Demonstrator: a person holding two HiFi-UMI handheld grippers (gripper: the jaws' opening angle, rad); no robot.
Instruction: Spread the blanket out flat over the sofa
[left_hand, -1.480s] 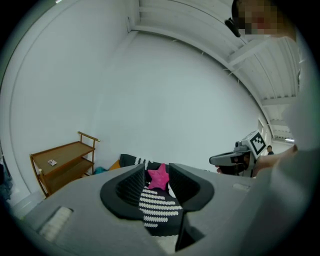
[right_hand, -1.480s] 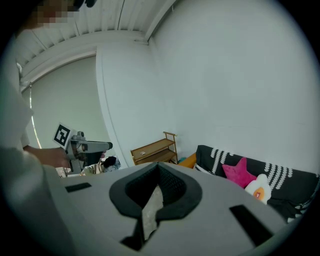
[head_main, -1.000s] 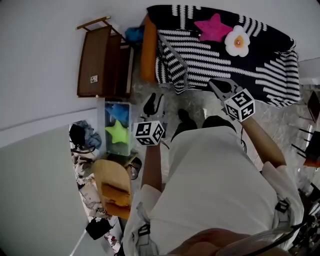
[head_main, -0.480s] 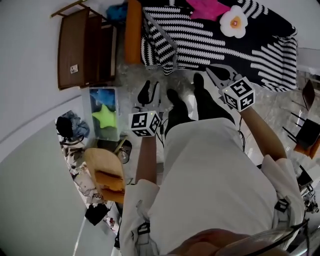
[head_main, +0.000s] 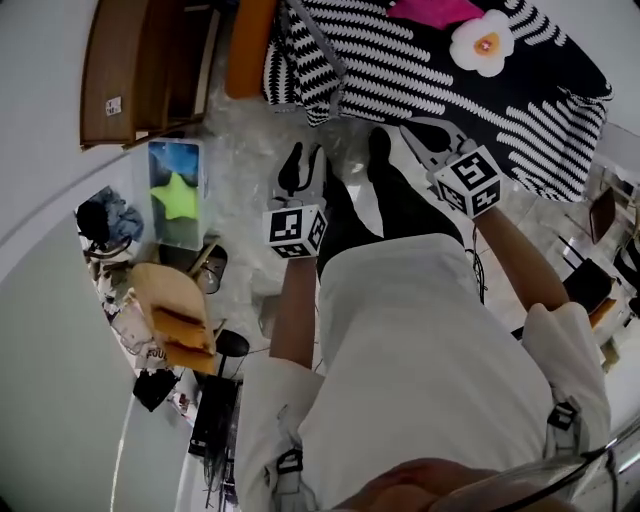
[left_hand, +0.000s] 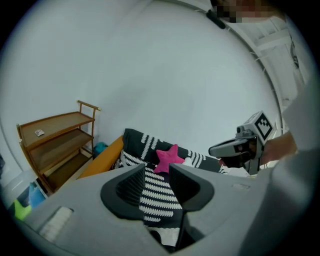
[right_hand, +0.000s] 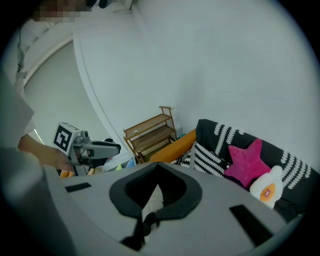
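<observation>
Head view: two grippers hovered above the floor near centre. The left gripper (head_main: 303, 165) stood partly open and held nothing. The right gripper (head_main: 415, 130) had its tips together, also empty. Beyond them, one striped blanket (head_main: 400, 70) lay draped over the sofa (head_main: 248, 45), its long axis running from 12 toward 2 o'clock. Two cushions sat on it at 1 o'clock: a pink star (head_main: 430, 10) and an egg (head_main: 487, 42).

The person wears a white short-sleeved shirt (head_main: 400, 340) and black trousers (head_main: 400, 205).
</observation>
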